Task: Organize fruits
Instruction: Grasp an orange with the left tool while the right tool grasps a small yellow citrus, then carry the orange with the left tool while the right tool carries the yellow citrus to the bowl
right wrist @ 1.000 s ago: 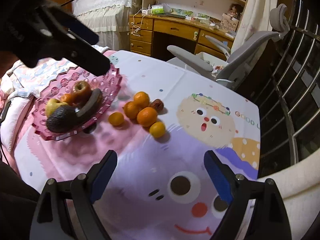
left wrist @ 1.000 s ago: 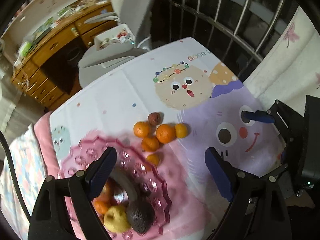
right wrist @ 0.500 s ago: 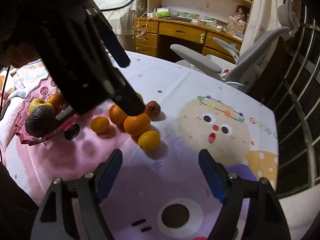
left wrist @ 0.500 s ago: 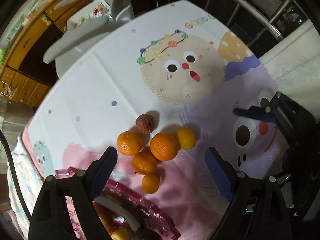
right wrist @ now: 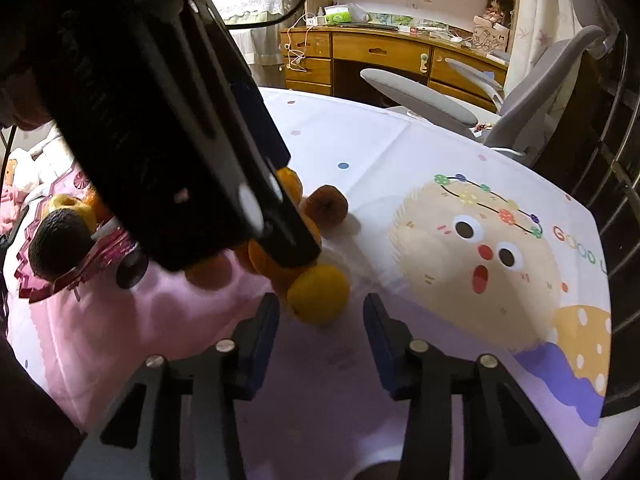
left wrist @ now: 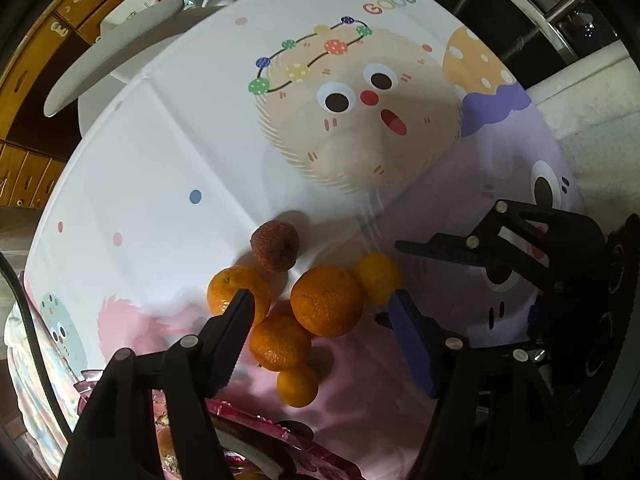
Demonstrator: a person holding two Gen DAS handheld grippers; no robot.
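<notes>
Left gripper [left wrist: 320, 316] points straight down over the fruit pile. Its jaws have just been closing to abt half wide, w/ the big orange [left wrist: 327, 301] between them, but the pads don't press it yet. Right gripper [right wrist: 322, 322] sits low and near, tilted down. Its jaws have just been closing too, now narrow. The small yellow fruit [right wrist: 319, 293] is right at the tips, not squeezed yet, so it holds nothing.

Around the big orange: another orange [left wrist: 280, 343] touches it on the near side, one more orange [left wrist: 234, 294] is to the left, a tiny one [left wrist: 297, 385] is nearest, and a brown wrinkly fruit [left wrist: 275, 245] is on the far side. All lie on the cartoon cloth [left wrist: 200, 140]. The pink dish [right wrist: 76, 268] is to the left w/ an avocado [right wrist: 58, 242] in it.

Handling, my guess: oranges are light, round, a bit squishy and roll easy. Grab across the fat middle, soft squeeze. Neighbors touch, so one may get bumped.

Vs. 1 sec ago: both grippers came down closer, fruits look much bigger, and most of the dish slid out of the left cam view.
</notes>
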